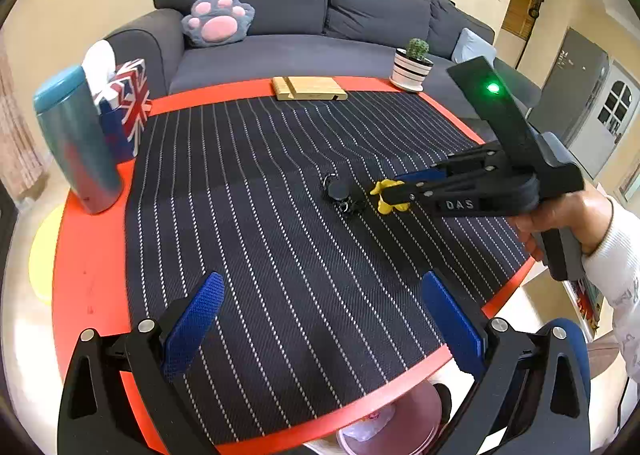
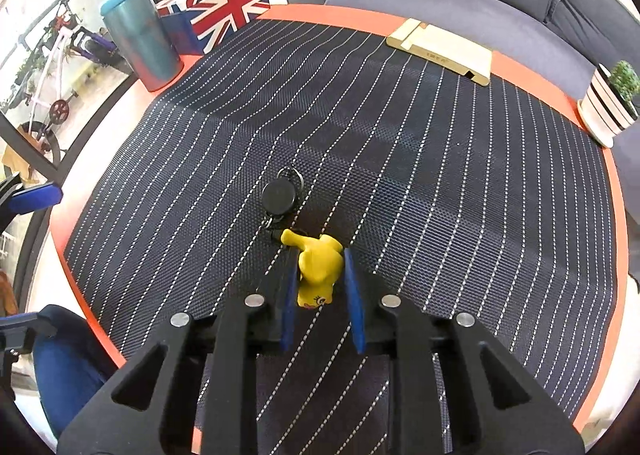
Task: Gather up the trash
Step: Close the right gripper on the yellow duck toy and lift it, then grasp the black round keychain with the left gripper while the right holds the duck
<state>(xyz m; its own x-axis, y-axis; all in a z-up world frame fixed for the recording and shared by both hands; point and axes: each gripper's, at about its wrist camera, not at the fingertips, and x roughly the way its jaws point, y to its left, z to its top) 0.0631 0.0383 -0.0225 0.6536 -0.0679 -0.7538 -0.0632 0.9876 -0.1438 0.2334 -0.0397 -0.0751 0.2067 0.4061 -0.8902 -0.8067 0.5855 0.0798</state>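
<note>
A small yellow rubber figure lies on the striped black mat, clamped between the blue pads of my right gripper, which is shut on it. From the left wrist view the same yellow figure sits at the tip of the right gripper, held by a hand in a white sleeve. A black retractable key reel with a ring lies just beyond the figure, also seen as the key reel. My left gripper hovers open over the mat's near part, nothing between its fingers.
A teal tumbler and a Union Jack tissue box stand at the left edge of the red table. A wooden stand and a potted cactus sit at the far side. A grey sofa lies behind. A pink bin is below the near edge.
</note>
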